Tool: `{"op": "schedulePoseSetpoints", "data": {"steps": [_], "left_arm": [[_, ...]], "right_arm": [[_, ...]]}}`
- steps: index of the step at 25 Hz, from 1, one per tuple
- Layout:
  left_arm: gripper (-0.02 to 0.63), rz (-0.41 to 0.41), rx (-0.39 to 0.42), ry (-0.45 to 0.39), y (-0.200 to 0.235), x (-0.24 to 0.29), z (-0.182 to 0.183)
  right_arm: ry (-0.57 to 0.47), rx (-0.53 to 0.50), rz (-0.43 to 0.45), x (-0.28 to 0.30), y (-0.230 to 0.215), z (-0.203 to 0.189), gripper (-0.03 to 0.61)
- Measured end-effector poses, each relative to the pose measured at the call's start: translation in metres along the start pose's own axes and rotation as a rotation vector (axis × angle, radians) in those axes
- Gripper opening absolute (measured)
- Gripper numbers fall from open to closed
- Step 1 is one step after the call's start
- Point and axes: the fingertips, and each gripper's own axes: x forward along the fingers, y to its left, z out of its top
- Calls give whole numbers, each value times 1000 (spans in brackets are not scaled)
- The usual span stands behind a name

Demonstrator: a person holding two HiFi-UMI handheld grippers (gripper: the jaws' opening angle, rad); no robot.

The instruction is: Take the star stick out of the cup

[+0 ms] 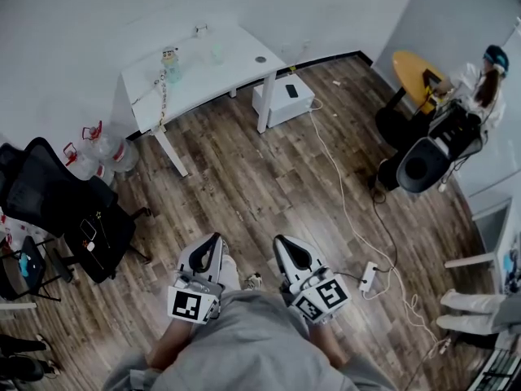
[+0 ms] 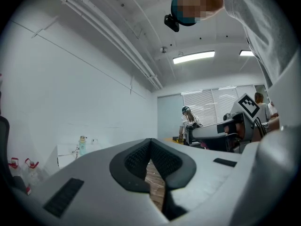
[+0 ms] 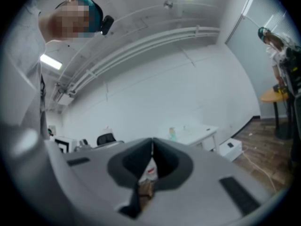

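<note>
Across the room, on the white table, stands a small teal cup with a pale piece poking out of its top, probably the star stick, though it is too small here to be sure of its shape. The person stands well apart from the table on the wooden floor. The left gripper and right gripper are held low in front of the body, side by side. Each gripper's own view shows its jaws closed together at the tips with nothing between them. The stick will likely be light, thin and fairly stiff, so it should lift out with little force. The best hold seems to be on the shaft just above the cup's rim, pulling straight up. The cup looks light too and could tip or ride up with the stick, so steadying it with the other gripper would help.
</note>
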Motion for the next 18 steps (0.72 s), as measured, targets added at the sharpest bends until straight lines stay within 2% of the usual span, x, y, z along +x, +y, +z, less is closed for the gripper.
{"op": "schedulePoseSetpoints", "data": {"steps": [5, 18], "left_arm": [[31, -13, -15, 6, 13, 12, -3], [31, -57, -26, 11, 81, 81, 2]], "right_arm": [[11, -1, -21, 19, -8, -1, 35], [42, -5, -84, 104, -39, 10, 35]]}}
